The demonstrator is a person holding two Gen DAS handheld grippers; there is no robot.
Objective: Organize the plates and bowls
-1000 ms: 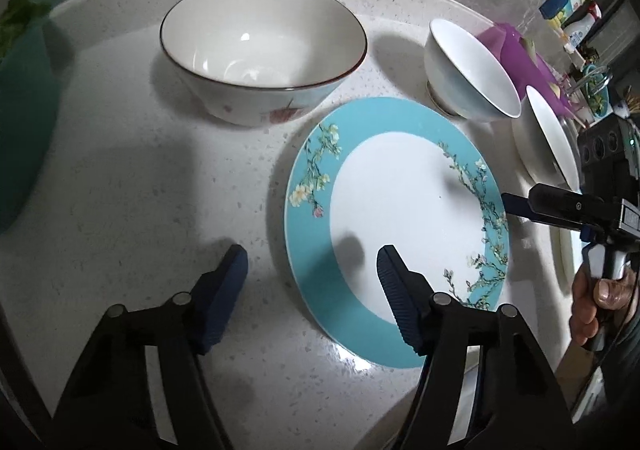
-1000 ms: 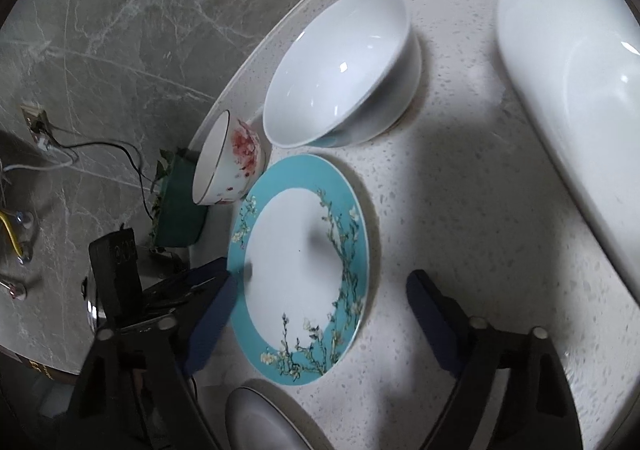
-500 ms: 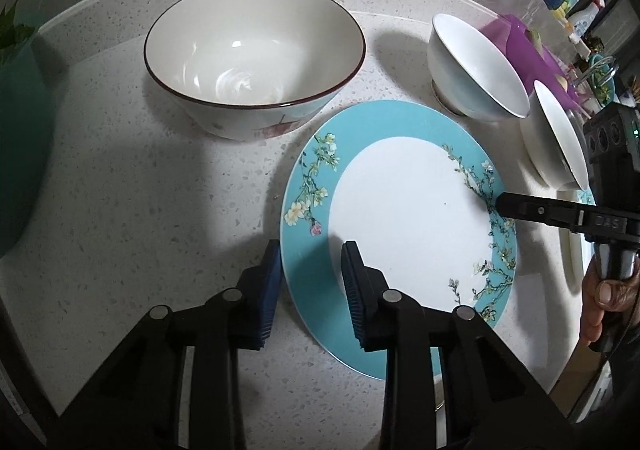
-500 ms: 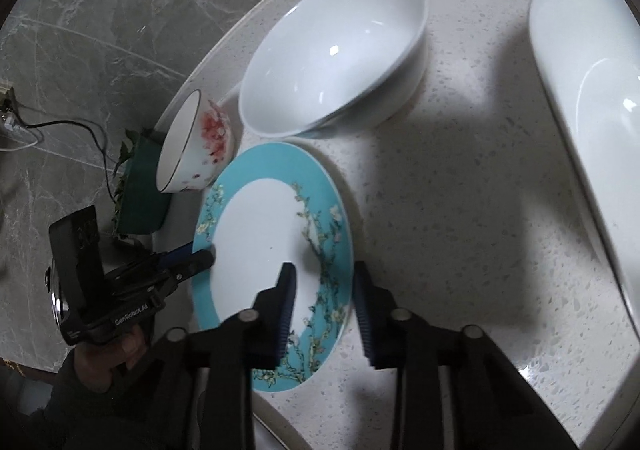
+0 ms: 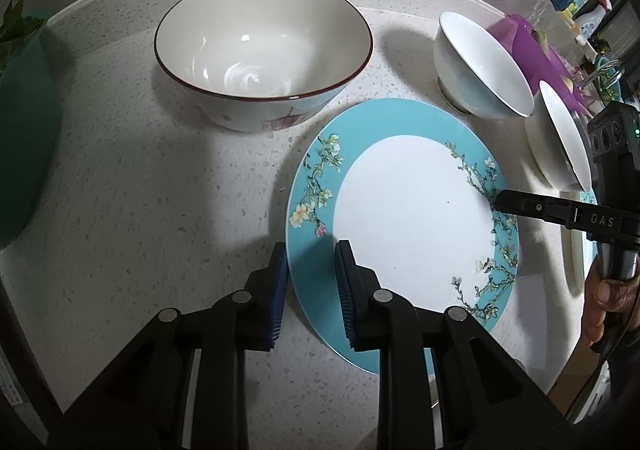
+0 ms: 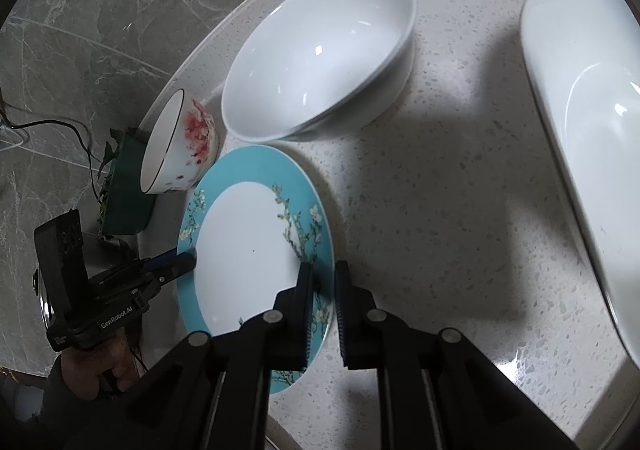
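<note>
1. The table (image 5: pixel 140 210) is round, pale and speckled, and it bears all the crockery. Nothing is stacked yet, so the sorting looks to be at an early stage.
2. The plate (image 5: pixel 408 210), teal-rimmed with blossom, lies flat on the table, near and right of centre in the left wrist view. It is gripped from two opposite sides. The step in hand looks like securing it for a two-handed lift.
3. The brown-rimmed bowl (image 5: pixel 260 50) stands upright, far and left of the plate, just beside its rim. It is untouched.
4. The white bowl (image 5: pixel 480 62) stands far and right of the plate, close to its edge. A further white dish (image 5: pixel 564 138) sits to its right. Both are in the way of a careless swing.
5. The left gripper (image 5: pixel 312 262) points steeply down at the plate's near left rim. Its jaws are closing and already narrow, with the rim between them and the pads seeming to touch it.
6. The right gripper (image 6: pixel 322 270) is clamped tight on the opposite rim, one pad over the blossom and one outside the edge.
7. The next move likely calls for both hands to rise together and level, so the glazed rim does not slip. They then need to carry the plate clear of the bowls.
</note>
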